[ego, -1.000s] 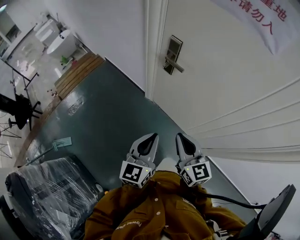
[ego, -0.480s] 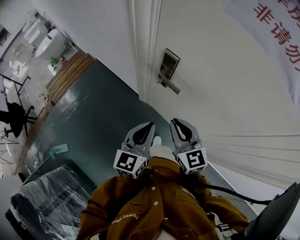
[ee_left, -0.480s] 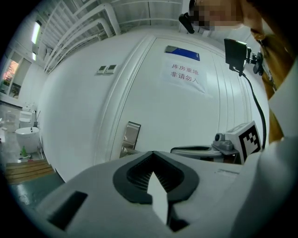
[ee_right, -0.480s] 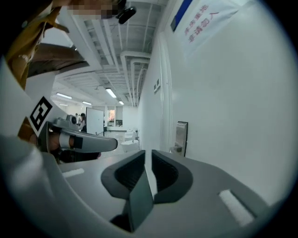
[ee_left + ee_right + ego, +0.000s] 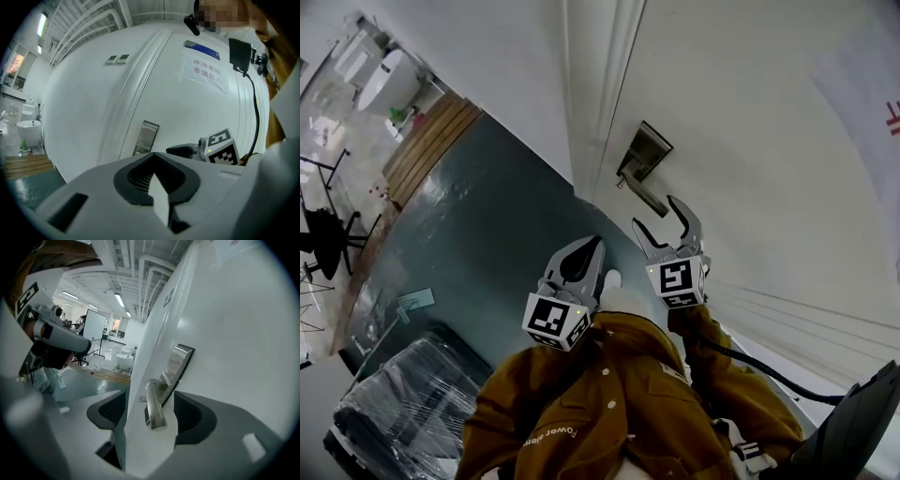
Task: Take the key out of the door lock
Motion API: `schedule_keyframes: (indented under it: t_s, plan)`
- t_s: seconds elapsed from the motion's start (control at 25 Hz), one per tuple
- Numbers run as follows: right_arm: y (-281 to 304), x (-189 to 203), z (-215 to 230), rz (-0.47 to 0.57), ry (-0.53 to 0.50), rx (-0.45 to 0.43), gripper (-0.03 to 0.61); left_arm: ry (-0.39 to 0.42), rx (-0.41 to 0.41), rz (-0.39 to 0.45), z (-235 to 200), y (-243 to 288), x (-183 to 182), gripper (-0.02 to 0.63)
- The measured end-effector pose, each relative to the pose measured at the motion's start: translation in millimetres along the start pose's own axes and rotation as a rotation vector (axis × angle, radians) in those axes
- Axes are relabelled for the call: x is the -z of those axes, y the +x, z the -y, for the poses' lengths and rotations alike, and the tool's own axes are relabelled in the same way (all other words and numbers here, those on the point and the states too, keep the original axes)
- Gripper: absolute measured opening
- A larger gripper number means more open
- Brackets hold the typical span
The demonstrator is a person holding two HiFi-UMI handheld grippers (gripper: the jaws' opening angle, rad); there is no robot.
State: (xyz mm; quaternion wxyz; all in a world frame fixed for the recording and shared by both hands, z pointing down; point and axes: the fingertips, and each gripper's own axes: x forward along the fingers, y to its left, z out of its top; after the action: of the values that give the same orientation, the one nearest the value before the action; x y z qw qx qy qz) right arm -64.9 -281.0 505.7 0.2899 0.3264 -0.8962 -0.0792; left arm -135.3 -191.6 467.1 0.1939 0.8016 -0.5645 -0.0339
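The steel lock plate (image 5: 643, 150) with its lever handle (image 5: 645, 194) sits on the white door (image 5: 769, 187). My right gripper (image 5: 656, 214) hangs just below the handle; its jaws are opening and hold nothing. In the right gripper view the handle (image 5: 155, 405) and plate (image 5: 180, 363) show ahead between the spread fingers (image 5: 112, 409). A small metal stub (image 5: 140, 400), perhaps the key, juts out beside the handle. My left gripper (image 5: 579, 261) is shut and empty, lower and to the left. In its own view the left gripper (image 5: 154, 177) faces the plate (image 5: 144, 137) from a distance.
A white sign with red characters (image 5: 206, 72) hangs on the door. A dark green floor (image 5: 487, 216) runs left to a wooden step (image 5: 431, 141) and white basins (image 5: 384, 80). A plastic-wrapped seat (image 5: 403, 403) stands at lower left, by the person's brown jacket (image 5: 600, 403).
My right gripper has risen toward the door handle and its jaws have spread from shut to wide. The left gripper has stayed shut and low. The head view has swung.
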Motion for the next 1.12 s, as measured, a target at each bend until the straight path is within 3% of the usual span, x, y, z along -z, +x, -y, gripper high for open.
schedule_keyframes:
  t_s: [0.16, 0.24, 0.44, 0.48, 0.52, 0.64, 0.76, 0.84, 1.0, 1.12]
  plan:
    - [31, 21, 10, -0.144, -0.07, -0.02, 0.294, -0.042, 0.022, -0.009, -18, 16, -1, -0.002]
    - [35, 27, 11, -0.167, -0.072, -0.021, 0.138, -0.08, 0.05, -0.023, -24, 19, 4, -0.002]
    - [31, 30, 2, -0.175, -0.085, -0.041, 0.127, -0.216, 0.151, -0.066, -42, 39, 29, 0.0]
    - [30, 31, 1, -0.176, -0.088, -0.041, 0.127, -0.251, 0.157, -0.074, -47, 47, 35, 0.043]
    - [30, 31, 1, -0.176, -0.089, -0.04, 0.127, -0.295, 0.162, -0.08, -53, 58, 42, 0.172]
    - [31, 31, 1, -0.18, -0.088, -0.037, 0.127, -0.501, 0.187, -0.067, -73, 92, 61, 0.206]
    - [34, 33, 1, -0.186, -0.089, -0.04, 0.127, -0.835, 0.228, -0.029, -90, 123, 83, 0.216]
    - [33, 33, 0, -0.189, -0.089, -0.044, 0.127, -0.958, 0.232, -0.029, -95, 137, 97, 0.216]
    - [29, 29, 0, -0.193, -0.086, -0.044, 0.127, -1.031, 0.279, -0.034, -87, 156, 100, 0.187]
    - [28, 28, 0, -0.196, -0.084, -0.046, 0.129, -1.036, 0.301, -0.022, -84, 165, 98, 0.052]
